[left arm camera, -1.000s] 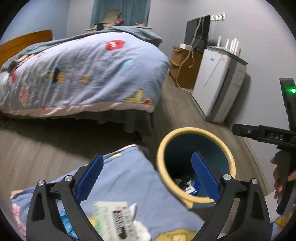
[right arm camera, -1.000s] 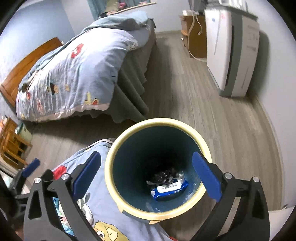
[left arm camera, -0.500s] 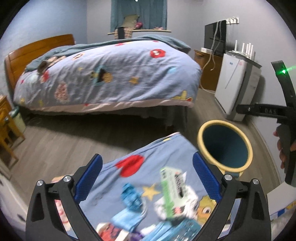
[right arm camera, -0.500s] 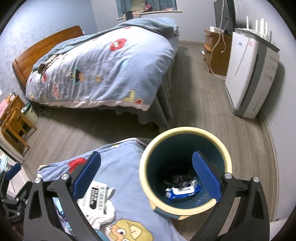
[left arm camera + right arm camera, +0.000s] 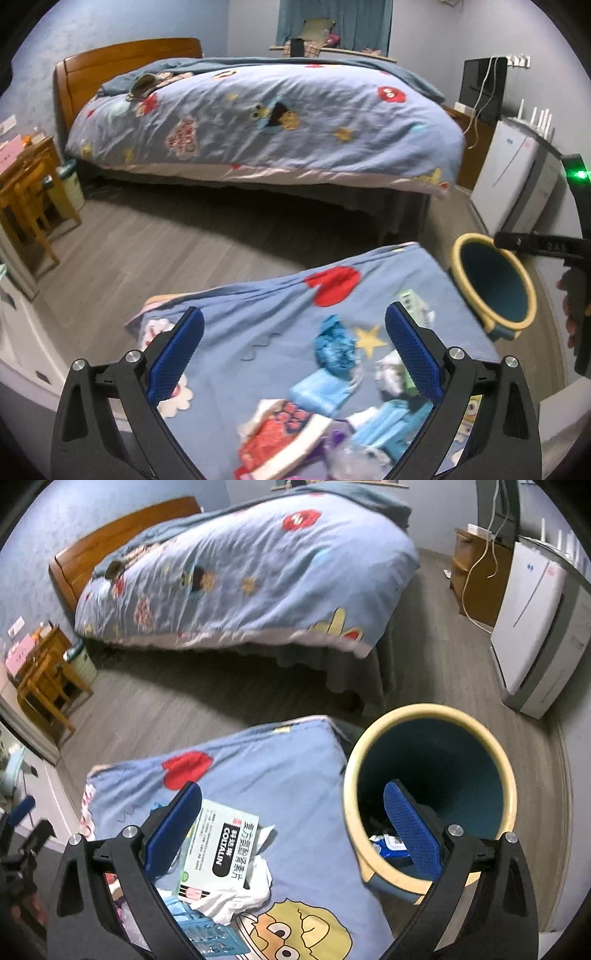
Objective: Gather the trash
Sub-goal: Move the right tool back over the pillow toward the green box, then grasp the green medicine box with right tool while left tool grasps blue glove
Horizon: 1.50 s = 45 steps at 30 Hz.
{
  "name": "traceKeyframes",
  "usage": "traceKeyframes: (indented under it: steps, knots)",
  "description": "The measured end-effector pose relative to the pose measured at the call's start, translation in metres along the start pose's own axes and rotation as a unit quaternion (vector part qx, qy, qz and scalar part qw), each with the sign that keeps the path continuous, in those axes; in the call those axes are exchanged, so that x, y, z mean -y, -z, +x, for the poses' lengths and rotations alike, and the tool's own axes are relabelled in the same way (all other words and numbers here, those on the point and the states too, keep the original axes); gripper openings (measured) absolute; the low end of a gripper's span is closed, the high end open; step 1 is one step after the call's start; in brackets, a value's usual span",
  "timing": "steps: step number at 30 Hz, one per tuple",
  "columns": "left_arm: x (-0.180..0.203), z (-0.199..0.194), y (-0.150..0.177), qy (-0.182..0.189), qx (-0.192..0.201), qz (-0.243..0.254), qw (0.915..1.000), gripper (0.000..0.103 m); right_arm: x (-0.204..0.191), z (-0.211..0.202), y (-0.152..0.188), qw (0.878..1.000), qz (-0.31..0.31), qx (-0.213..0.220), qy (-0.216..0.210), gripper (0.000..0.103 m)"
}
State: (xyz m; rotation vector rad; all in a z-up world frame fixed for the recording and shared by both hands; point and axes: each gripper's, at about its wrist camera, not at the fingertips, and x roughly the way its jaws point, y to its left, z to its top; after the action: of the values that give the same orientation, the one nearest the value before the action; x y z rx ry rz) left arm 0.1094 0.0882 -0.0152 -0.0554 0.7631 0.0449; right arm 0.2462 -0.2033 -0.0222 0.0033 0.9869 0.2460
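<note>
On the blue blanket [image 5: 295, 775], trash lies beside the bin [image 5: 428, 738]; both grippers' fingers spread apart, empty.

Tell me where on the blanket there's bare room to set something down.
Free: the blanket strip between the red patch and the bin, and the left side past the left claw. Crowded: the near end, where the box, tissue and wrappers pile up.
</note>
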Motion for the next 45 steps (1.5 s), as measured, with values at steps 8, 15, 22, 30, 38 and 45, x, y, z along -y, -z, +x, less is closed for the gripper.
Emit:
traceKeyframes:
  steps: [8, 15, 22, 30, 38, 45]
  knots:
    - [-0.015, 0.031, 0.009, -0.016, -0.037, 0.001, 0.9992, 0.097, -0.035, 0.048, 0.018, 0.998, -0.022, -0.065, -0.016, 0.097]
    - [-0.011, 0.046, 0.013, -0.015, -0.048, 0.029, 0.9983, 0.097, -0.067, 0.081, 0.025, 0.994, -0.044, -0.097, -0.023, 0.097]
    - [-0.012, 0.06, 0.014, -0.013, -0.062, 0.027, 0.9976, 0.097, -0.083, 0.113, 0.038, 0.988, -0.067, -0.139, -0.009, 0.097]
    - [0.001, 0.073, 0.018, -0.008, -0.075, 0.042, 0.9963, 0.097, -0.073, 0.121, 0.042, 0.984, -0.066, -0.164, -0.025, 0.06]
    - [0.025, 0.089, 0.024, -0.004, -0.09, 0.073, 0.9933, 0.097, -0.04, 0.098, 0.029, 0.986, -0.013, -0.158, -0.059, 0.036]
    - [0.041, 0.115, 0.028, 0.008, -0.125, 0.068, 0.9898, 0.095, -0.016, 0.1, 0.034, 0.984, -0.011, -0.168, -0.049, 0.037]
